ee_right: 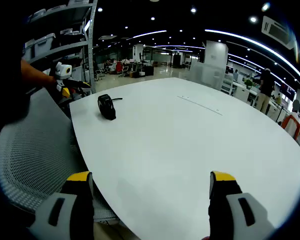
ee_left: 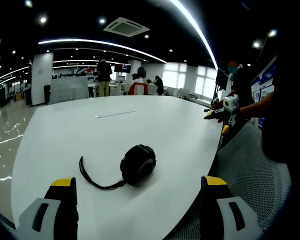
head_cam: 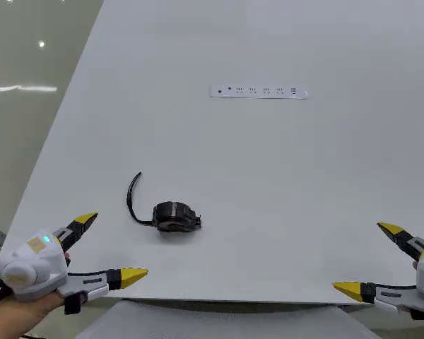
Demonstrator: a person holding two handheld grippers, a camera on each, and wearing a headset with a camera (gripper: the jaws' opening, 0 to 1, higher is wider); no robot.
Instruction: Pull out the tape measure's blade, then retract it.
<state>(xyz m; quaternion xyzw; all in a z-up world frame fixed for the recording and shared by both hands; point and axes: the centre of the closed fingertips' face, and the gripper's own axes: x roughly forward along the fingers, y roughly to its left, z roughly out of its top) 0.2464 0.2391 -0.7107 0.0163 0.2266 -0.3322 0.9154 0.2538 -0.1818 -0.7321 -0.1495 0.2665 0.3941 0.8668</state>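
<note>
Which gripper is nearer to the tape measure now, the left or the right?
Left. The left gripper is open just beside the tape measure, not touching it; the right gripper is open too, far off to the right.

A black tape measure (head_cam: 175,217) with a compact, rounded case lies on the white table (head_cam: 283,183), near the near edge and left of the middle. Its blade is wound in. Its black wrist strap (head_cam: 131,199) curls away to the left and far side.
</note>
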